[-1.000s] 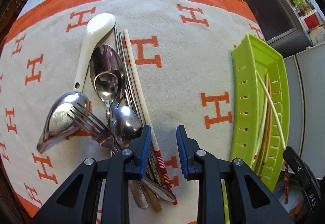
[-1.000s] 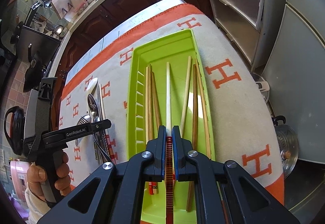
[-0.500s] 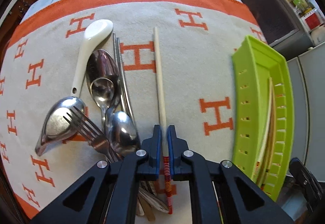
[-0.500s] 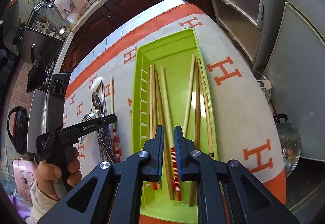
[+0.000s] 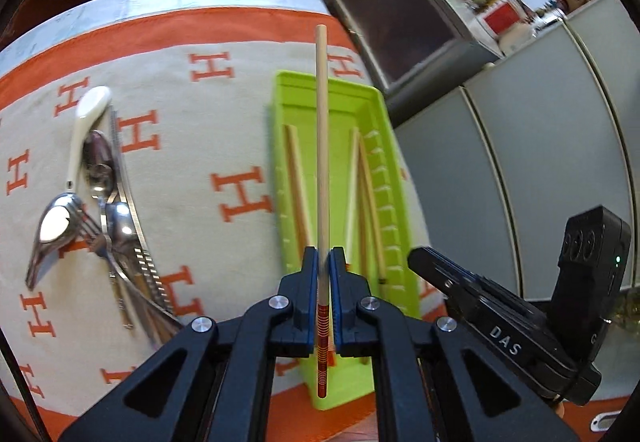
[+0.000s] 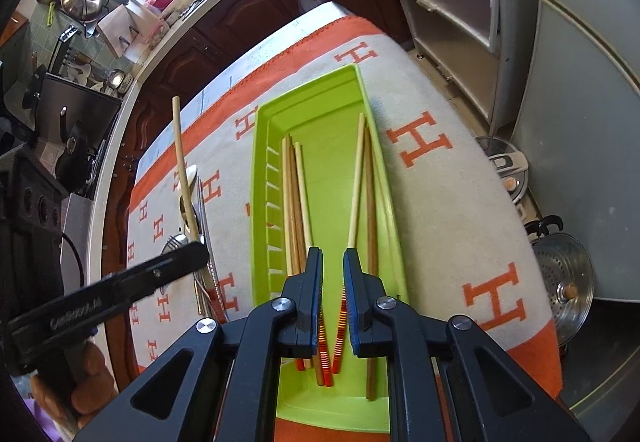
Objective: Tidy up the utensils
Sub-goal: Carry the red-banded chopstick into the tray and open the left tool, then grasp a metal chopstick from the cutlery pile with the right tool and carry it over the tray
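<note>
My left gripper (image 5: pixel 324 262) is shut on a pale chopstick (image 5: pixel 322 145) with a red-striped end and holds it in the air over the green tray (image 5: pixel 376 101). The same chopstick shows in the right wrist view (image 6: pixel 182 165), held by the left gripper (image 6: pixel 200 242). My right gripper (image 6: pixel 333 262) is open and empty just above the near end of the green tray (image 6: pixel 260 169), which holds several chopsticks (image 6: pixel 298 201). A pile of spoons and a fork (image 5: pixel 104 217) with a white ceramic spoon (image 5: pixel 86 125) lies on the cloth at the left.
The table is covered with a beige cloth (image 5: pixel 224 129) with orange H marks and an orange border. Grey cabinets (image 5: pixel 520 161) stand to the right of the table. A steel pot (image 6: pixel 568 274) sits on the floor beside the table.
My left gripper shut on the chopstick, lifted it off the cloth and carried it right over the tray. My right gripper opened, let its chopstick drop into the tray.
</note>
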A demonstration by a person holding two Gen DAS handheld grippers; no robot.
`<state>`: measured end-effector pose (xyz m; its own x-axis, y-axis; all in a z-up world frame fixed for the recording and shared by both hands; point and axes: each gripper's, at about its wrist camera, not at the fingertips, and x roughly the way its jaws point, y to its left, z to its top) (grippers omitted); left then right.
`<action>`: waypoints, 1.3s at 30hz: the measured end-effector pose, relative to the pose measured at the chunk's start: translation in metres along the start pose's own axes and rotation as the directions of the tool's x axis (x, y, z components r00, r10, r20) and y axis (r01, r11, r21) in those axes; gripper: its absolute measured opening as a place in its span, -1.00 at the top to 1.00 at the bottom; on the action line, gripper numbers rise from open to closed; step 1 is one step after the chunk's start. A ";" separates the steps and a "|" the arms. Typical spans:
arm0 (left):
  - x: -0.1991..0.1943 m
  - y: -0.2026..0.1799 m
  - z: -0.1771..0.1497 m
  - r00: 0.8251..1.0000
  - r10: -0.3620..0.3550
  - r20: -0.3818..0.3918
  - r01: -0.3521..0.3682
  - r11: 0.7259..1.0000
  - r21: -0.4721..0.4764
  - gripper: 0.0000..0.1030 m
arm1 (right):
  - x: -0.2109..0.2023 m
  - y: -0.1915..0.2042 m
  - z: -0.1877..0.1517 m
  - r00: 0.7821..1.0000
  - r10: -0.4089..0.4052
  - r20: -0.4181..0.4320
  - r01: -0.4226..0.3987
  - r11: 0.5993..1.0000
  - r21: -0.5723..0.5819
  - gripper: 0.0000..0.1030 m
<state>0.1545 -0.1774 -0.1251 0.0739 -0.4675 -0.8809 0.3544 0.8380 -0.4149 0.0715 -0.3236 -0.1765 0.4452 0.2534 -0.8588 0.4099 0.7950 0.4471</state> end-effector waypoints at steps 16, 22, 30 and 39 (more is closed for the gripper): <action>-0.012 -0.003 -0.023 0.991 0.111 0.079 -0.114 0.993 0.036 -0.35 | -0.028 -0.027 -0.012 0.993 -0.098 0.060 0.095 0.994 0.044 0.79; -0.038 0.039 -0.035 0.974 0.185 0.128 -0.183 0.983 -0.028 -0.39 | -0.019 -0.006 -0.011 0.996 -0.085 0.040 0.085 0.996 -0.002 0.79; -0.086 0.103 -0.056 0.936 0.296 0.189 -0.278 0.954 -0.113 -0.39 | -0.005 0.028 -0.009 0.999 -0.038 0.021 0.039 0.997 -0.066 0.62; -0.104 0.143 -0.067 0.910 0.384 0.157 -0.350 0.913 -0.208 -0.66 | 0.016 0.103 -0.008 0.999 0.022 -0.043 -0.032 0.967 -0.252 0.38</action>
<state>0.1354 0.0102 -0.1080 0.3498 -0.1474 -0.9252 0.1041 0.9875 -0.1180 0.1150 -0.2332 -0.1463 0.4190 0.2944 -0.8589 0.1814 0.8998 0.3969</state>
